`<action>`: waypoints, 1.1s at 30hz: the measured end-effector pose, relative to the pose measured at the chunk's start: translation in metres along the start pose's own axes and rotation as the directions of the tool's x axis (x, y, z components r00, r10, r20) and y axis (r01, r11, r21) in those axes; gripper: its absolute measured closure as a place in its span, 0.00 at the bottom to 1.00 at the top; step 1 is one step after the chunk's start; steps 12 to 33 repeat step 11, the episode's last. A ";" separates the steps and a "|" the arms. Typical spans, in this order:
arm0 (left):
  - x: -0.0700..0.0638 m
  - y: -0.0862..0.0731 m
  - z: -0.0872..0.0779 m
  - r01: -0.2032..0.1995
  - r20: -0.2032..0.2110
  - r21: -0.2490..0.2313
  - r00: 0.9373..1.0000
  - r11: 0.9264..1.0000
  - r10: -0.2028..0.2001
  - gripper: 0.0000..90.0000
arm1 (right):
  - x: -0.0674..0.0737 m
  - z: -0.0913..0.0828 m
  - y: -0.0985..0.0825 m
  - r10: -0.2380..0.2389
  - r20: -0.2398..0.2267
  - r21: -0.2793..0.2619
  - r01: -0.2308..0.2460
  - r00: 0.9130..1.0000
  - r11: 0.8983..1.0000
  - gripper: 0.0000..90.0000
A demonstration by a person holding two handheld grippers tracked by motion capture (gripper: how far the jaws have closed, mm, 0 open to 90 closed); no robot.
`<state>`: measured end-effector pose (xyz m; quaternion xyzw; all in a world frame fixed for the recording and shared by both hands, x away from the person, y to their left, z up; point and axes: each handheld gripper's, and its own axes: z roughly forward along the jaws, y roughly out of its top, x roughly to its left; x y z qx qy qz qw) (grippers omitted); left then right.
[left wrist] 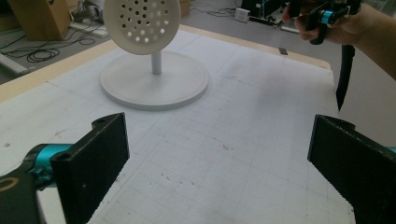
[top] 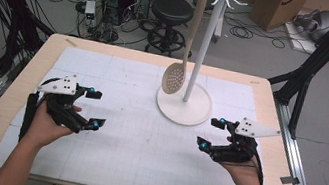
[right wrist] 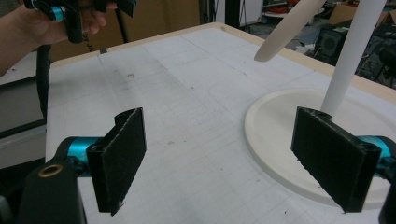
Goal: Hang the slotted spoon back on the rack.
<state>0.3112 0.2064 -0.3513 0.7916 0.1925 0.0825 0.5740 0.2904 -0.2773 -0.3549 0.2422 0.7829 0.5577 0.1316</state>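
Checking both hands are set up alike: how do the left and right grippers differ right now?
The left gripper sits over bare mat, far from the stand; the right gripper sits just beside the stand's base. The left points toward the table's right, the right toward its left. Both are open, empty and hand-held above the mat.

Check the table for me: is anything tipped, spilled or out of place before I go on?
Nothing stands out. The white rack stands upright on the mat, and the slotted spoon hangs from a hook at its top. Left claw and right claw are both open, holding nothing, apart from the rack.
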 end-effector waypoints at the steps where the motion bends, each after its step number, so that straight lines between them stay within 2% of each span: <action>1: 0.000 0.000 0.000 -0.001 0.000 0.003 1.000 1.000 0.001 0.07 | 0.000 0.000 0.000 0.002 0.001 0.000 -0.002 1.000 1.000 0.19; 33: 0.000 -0.001 0.002 -0.002 -0.002 0.007 1.000 1.000 0.002 0.07 | -0.001 0.000 -0.001 0.003 -0.002 0.001 -0.003 1.000 1.000 0.19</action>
